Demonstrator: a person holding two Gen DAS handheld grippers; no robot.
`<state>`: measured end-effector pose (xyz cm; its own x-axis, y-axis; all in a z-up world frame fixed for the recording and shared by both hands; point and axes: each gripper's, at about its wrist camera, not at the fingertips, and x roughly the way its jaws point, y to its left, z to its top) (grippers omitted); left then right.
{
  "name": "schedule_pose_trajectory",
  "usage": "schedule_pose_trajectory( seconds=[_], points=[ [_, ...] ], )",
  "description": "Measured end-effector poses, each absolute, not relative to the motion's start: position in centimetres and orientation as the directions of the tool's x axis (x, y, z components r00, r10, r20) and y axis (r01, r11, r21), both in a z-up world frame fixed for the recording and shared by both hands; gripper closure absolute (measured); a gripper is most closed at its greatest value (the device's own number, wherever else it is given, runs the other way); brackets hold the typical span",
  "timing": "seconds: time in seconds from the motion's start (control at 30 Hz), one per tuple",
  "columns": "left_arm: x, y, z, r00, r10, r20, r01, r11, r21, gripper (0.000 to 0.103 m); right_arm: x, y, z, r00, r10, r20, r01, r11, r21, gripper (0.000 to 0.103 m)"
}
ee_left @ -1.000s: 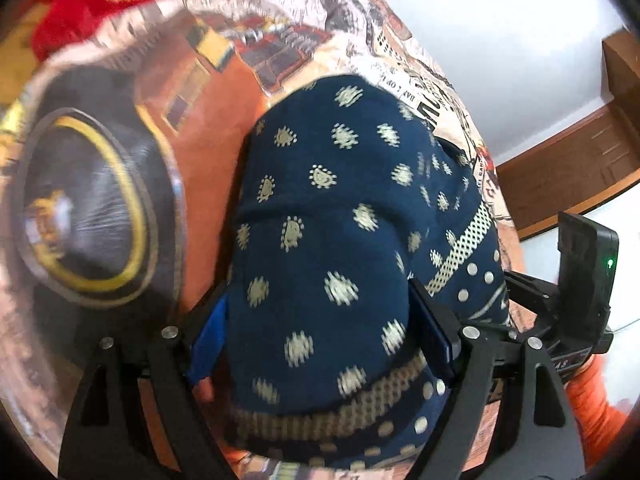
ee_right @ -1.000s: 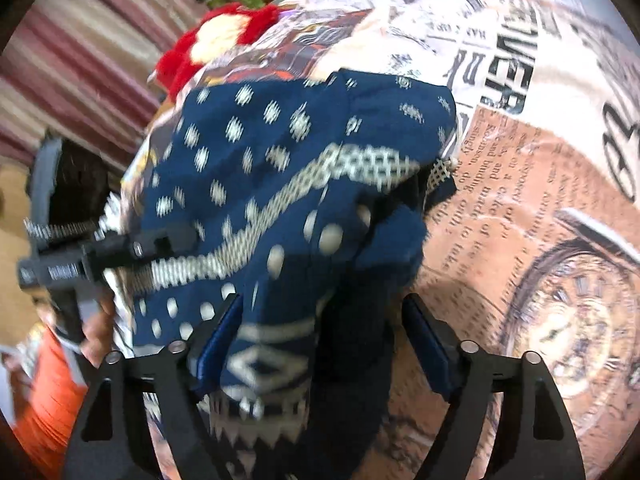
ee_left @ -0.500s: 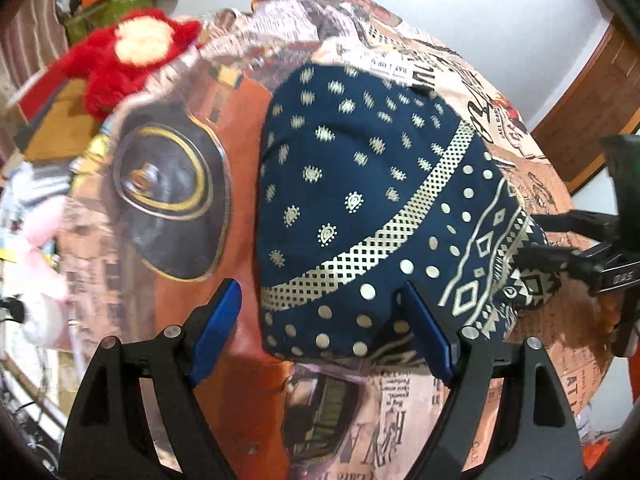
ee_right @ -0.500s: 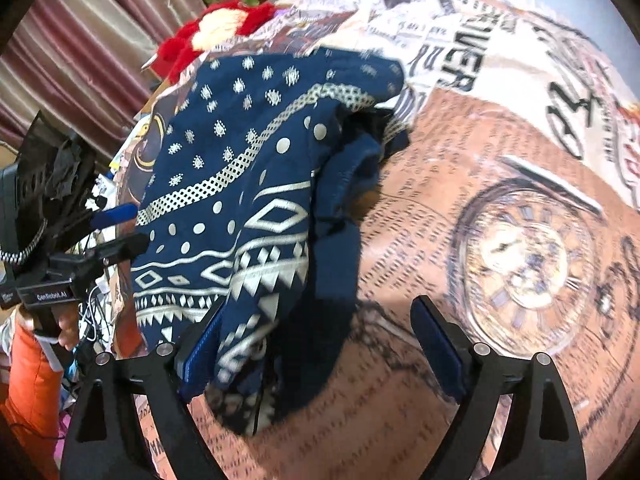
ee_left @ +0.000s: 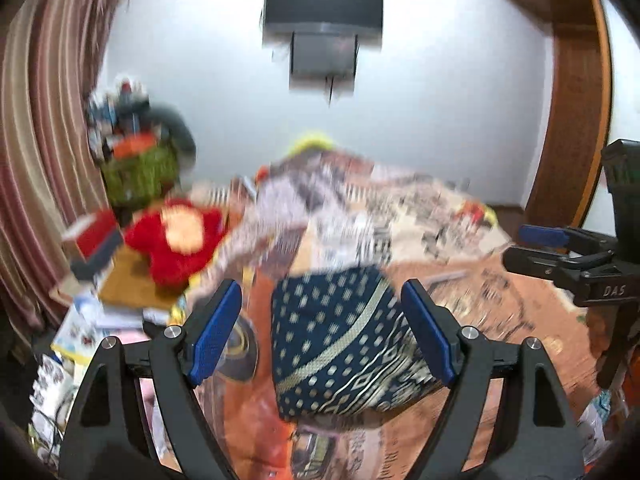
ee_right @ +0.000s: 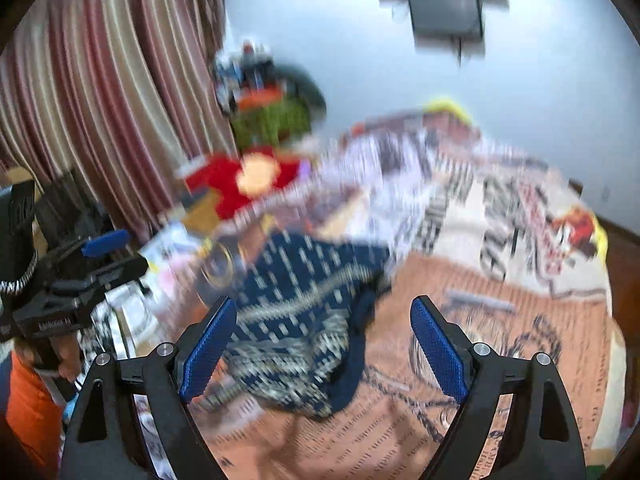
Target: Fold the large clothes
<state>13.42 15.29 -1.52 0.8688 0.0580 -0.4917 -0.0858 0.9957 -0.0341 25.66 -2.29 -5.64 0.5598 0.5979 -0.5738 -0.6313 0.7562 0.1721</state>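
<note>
A: Both jaws gape empty: left gripper [ee_left: 322, 328], right gripper [ee_right: 322, 344] (its jaws just widened). The navy garment [ee_left: 340, 344] lies folded at lower centre on the bedspread [ee_left: 500, 300].

B: Released loose, its bunched right edge could slump open.

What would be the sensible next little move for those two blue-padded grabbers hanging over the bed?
Probably nothing more than drawing back. The dark blue cloth with cream dots and bands lies as a compact folded bundle on the newspaper-print bedspread. The left gripper and right gripper stand open above it, holding nothing. The right one has just been opening.
</note>
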Motion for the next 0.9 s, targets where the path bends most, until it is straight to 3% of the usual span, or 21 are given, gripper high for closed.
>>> schedule_pose_trajectory(
  seconds=[0.3, 0.47, 0.63, 0.83, 0.9],
  points=[
    [5.4, 10.9, 5.3, 0.971, 0.13, -0.2, -0.138, 0.99, -0.028, 0.021, 16.7, -5.2, 2.6, 0.719, 0.651, -0.243, -0.645, 0.755, 0.118, 0.015],
    [2.7, 10.2, 5.6, 0.977, 0.171, -0.125, -0.181, 0.981, -0.074, 0.021, 12.4, -6.6, 4.0, 0.765, 0.632, -0.123, -0.624, 0.775, 0.102, 0.015],
    [1.5, 10.4, 4.9, 0.973, 0.184, -0.139, -0.202, 0.971, -0.13, 0.017, 9.9, -6.8, 3.4, 0.787, 0.608, -0.109, -0.6, 0.794, 0.094, 0.014],
    [1.1, 10.6, 3.9, 0.961, 0.213, -0.175, -0.239, 0.961, -0.142, 0.011, 8.5, -7.1, 2.3, 0.809, 0.572, -0.135, -0.568, 0.82, 0.073, 0.0],
    [0.9, 10.5, 3.6, 0.958, 0.22, -0.184, -0.248, 0.958, -0.142, 0.01, 8.5, -7.1, 2.0, 0.809, 0.57, -0.146, -0.564, 0.822, 0.081, 0.0]
  ],
)
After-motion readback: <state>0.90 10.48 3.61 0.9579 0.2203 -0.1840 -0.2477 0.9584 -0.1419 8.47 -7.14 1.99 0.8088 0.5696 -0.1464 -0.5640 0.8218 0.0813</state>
